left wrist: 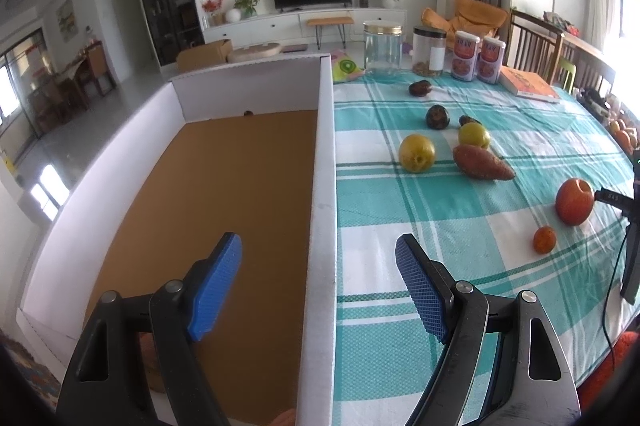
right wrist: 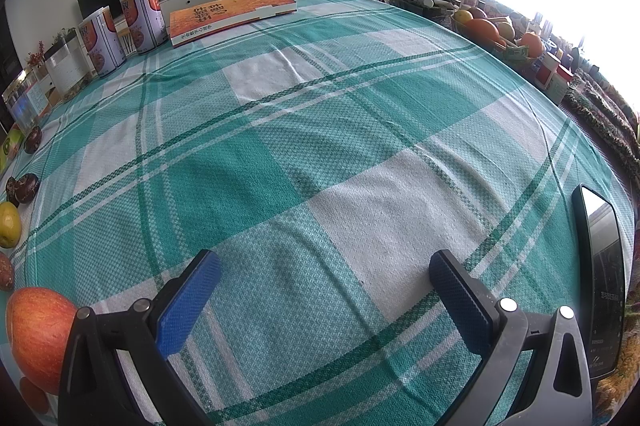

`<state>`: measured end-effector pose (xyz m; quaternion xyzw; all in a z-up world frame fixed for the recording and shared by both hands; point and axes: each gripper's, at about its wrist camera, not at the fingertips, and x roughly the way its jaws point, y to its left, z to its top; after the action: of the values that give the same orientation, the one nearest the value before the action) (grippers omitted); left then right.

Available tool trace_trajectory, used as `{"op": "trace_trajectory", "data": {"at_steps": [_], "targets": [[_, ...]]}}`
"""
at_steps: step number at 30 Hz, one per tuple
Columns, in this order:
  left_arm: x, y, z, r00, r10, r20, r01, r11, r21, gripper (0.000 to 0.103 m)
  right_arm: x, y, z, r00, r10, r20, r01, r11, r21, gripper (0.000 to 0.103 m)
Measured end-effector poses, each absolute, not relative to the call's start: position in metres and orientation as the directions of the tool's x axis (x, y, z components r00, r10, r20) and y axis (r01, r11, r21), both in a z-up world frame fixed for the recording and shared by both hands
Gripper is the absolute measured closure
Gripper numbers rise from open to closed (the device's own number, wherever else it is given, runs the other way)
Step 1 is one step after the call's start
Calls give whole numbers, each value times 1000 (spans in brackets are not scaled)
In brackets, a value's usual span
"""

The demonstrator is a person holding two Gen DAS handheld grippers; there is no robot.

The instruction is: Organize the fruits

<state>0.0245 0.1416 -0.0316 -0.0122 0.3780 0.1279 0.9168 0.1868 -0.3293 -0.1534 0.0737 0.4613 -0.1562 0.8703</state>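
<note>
Fruit lies scattered on the checked cloth ahead and to the right of the left tongs (left wrist: 320, 278). Nearest, just beyond the right finger, sits a small orange (left wrist: 544, 240), and a little past it a red apple (left wrist: 575, 201). Farther ahead lie a sweet potato (left wrist: 482, 163) and, beside its near-left end, a yellow-green apple (left wrist: 417, 153); a second yellow-green fruit (left wrist: 474, 135) sits just behind the sweet potato. Beyond these lie dark, wrinkled fruits (left wrist: 436, 117), one of them (left wrist: 420, 88) well ahead near the jars.

The left tongs are spread wide with nothing between the blue pads. They straddle the right wall of a white cardboard box (left wrist: 325, 186): the left finger hangs over the box's brown floor, the right finger over the cloth.

The right tongs (right wrist: 324, 290) are also spread, with nothing held, and hang over a bare stretch of the teal and white cloth (right wrist: 340, 146) covering the surface. The red apple (right wrist: 38, 338) lies just left of their left finger. A black phone (right wrist: 604, 286) lies to the right of the right finger.

Far ahead of both tongs stand two clear jars (left wrist: 382, 46), two cans (left wrist: 466, 56) and an orange book (left wrist: 528, 84). A basket of oranges (right wrist: 500, 34) sits far ahead to the right of the right tongs.
</note>
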Motion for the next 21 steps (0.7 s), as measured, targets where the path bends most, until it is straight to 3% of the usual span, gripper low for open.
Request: {"op": "trace_trajectory", "data": {"at_steps": [18,21], "targets": [[34,132,-39,628,251,-737,-215,966,145,21,187,-329,-153,526,-204,-826,340,940,-15,0],[30,131,-31,643,307,-702,-255,950,183,21,187,-329,-153,526,-204,-826,340,940,-15,0]]}}
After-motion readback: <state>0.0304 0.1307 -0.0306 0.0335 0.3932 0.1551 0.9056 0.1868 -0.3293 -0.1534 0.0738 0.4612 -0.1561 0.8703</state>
